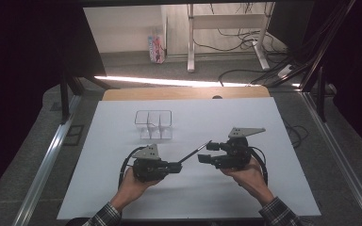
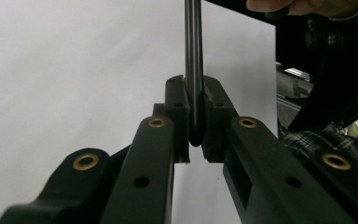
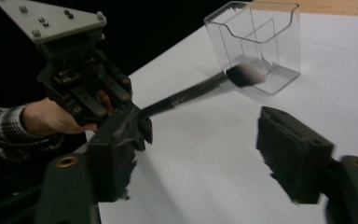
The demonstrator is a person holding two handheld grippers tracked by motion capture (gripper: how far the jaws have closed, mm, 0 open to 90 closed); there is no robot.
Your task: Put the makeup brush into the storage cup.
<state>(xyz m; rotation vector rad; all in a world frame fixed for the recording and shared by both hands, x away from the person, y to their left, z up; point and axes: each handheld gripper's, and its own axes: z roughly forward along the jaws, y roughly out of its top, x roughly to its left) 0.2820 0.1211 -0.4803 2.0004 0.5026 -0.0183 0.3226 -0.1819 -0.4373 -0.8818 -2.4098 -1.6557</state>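
A slim black brush point(image 1: 195, 153) with a soft pale tip point(image 3: 244, 74) sticks out of my left gripper point(image 1: 179, 165), which is shut on the handle point(image 2: 193, 70). The brush slants up and away toward a clear plastic holder point(image 1: 153, 123) with compartments, and its tip hangs in the air short of the holder point(image 3: 261, 42). My right gripper point(image 1: 209, 153) faces the left one from the right, close to the brush's tip end. Its jaws point(image 3: 200, 154) stand wide apart. The brush point(image 3: 191, 93) runs beyond them, and neither pad touches it.
A white sheet point(image 1: 245, 188) covers the wooden table point(image 1: 184, 93); both hands work over its near half. Metal rails point(image 1: 52, 150) flank the table. Desk legs and loose cables point(image 1: 245, 37) lie on the floor behind it.
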